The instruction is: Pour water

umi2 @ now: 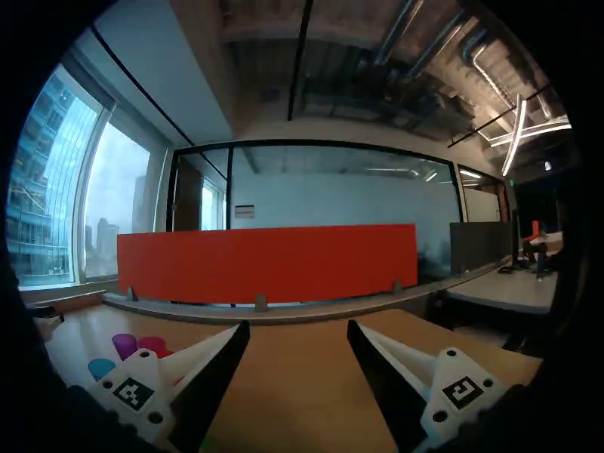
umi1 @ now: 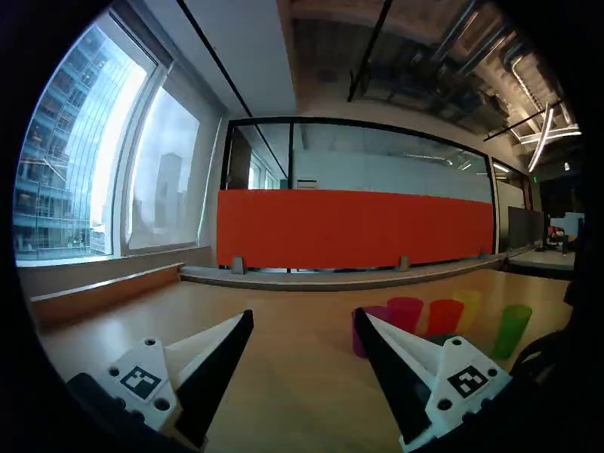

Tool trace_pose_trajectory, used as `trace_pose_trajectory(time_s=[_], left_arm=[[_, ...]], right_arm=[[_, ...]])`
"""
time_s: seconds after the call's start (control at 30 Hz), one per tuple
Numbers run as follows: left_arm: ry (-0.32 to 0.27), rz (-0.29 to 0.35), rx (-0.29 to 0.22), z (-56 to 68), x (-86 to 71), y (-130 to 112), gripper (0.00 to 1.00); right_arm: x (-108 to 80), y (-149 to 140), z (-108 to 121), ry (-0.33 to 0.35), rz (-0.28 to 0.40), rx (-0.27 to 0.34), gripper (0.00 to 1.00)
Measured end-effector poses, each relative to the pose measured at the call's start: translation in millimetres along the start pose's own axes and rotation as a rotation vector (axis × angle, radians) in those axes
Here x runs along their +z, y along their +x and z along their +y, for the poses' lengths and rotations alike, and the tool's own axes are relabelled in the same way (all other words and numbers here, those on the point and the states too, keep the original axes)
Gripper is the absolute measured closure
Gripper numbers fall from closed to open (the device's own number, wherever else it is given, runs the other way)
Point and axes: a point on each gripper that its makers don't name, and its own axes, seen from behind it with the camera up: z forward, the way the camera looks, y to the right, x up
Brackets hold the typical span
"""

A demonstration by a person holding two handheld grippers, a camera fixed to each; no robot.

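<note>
In the left gripper view, a row of plastic cups stands on the wooden table (umi1: 302, 377) to the right: a purple cup (umi1: 359, 329), a magenta cup (umi1: 405, 312), an orange cup (umi1: 444, 316), a yellow cup (umi1: 469, 304) and a green cup (umi1: 512, 329). My left gripper (umi1: 303, 321) is open above the table, its right finger partly covering the purple cup. In the right gripper view, my right gripper (umi2: 297, 332) is open with nothing between its fingers. Behind its left finger show a purple cup (umi2: 124, 345), a magenta cup (umi2: 152, 345) and a blue cup (umi2: 101, 368).
A long red partition (umi1: 355, 228) on a grey rail closes the far edge of the table. Large windows (umi1: 83, 174) line the left wall above a wooden ledge. A neighbouring desk (umi2: 506, 291) with a monitor stands to the right.
</note>
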Motion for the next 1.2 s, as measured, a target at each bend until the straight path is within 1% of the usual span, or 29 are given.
trace_pose_trajectory(time_s=[0.2,0.4,0.6,0.7,0.8,1.0,1.2], left_arm=[[0.005,-0.008,0.016,0.0,-1.3,-2.7,0.00],[0.020,-0.023,0.018,-2.9,3.7,-6.5,0.00],[0.020,-0.041,0.020,-1.0,4.0,-11.4,0.01],[0.027,-0.052,0.020,-3.8,5.5,-14.3,0.00],[0.029,-0.052,0.021,-5.1,5.4,-14.6,0.00],[0.027,-0.053,0.021,-3.8,6.2,-15.6,0.00],[0.027,-0.056,0.023,-3.0,5.7,-16.1,0.01]], right_arm=[[1.8,-1.8,-0.5,0.000,-0.004,0.003,0.00],[2.6,-0.5,-0.3,0.003,-0.007,0.008,0.00],[2.3,0.3,0.9,0.002,-0.005,0.007,0.00],[2.4,0.5,1.6,0.000,-0.004,0.008,0.00],[2.6,0.6,1.1,0.002,-0.006,0.008,0.00],[2.6,-0.1,-0.7,0.008,-0.004,0.008,0.00],[3.9,-1.6,-4.2,0.017,-0.003,-0.005,0.00]])
